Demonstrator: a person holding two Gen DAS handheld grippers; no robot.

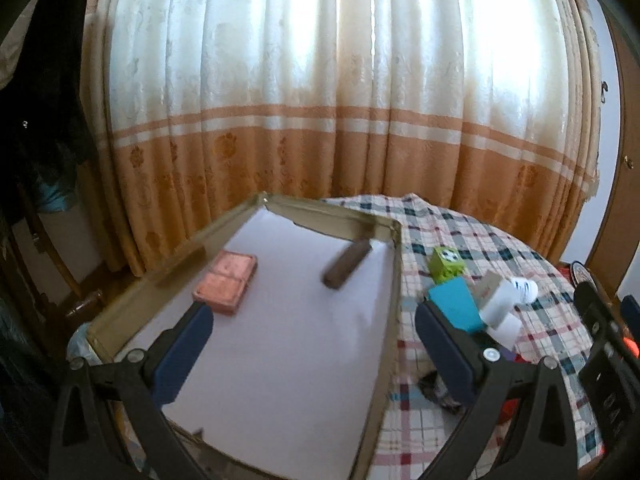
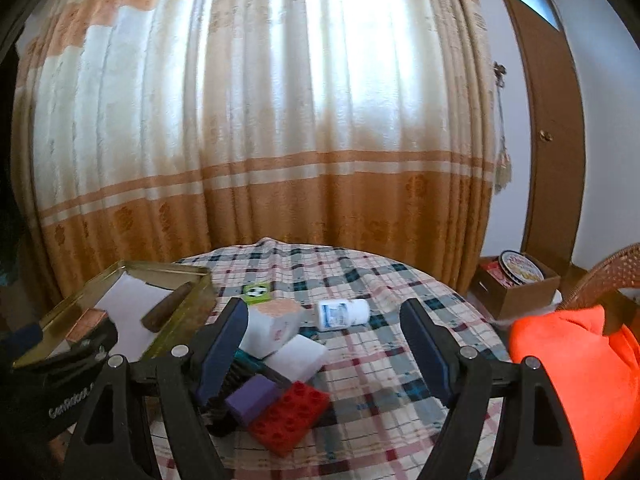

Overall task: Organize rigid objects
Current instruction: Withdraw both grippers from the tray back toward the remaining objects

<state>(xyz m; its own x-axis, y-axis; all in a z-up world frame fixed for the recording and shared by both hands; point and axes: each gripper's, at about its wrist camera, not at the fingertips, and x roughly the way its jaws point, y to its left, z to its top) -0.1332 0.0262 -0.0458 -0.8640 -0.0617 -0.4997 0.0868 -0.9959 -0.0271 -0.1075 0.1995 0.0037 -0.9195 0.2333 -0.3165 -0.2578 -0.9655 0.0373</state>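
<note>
Brown wooden cylinder (image 1: 347, 265) lies on its side inside the shallow gold metal tray (image 1: 168, 276), its long axis slanting toward the far right corner, near a flat copper-pink tin (image 1: 225, 281). Left claw (image 1: 314, 350) hangs spread and empty over the tray's white liner. Right claw (image 2: 323, 348) is spread too, above the plaid-clothed worktop (image 2: 384, 416) with its red studded brick (image 2: 289, 416) and white pill bottle (image 2: 343, 313). Striped orange-and-cream curtains (image 1: 320, 120) hang behind.

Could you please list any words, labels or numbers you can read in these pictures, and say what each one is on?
"GenRobot" (ending cut off): on the black left gripper body.
White bottle label: blurred, unreadable.
White box print: blurred, unreadable.
Round tin lid lettering: too blurred to read.
Green box: soccer-ball picture only.
</note>
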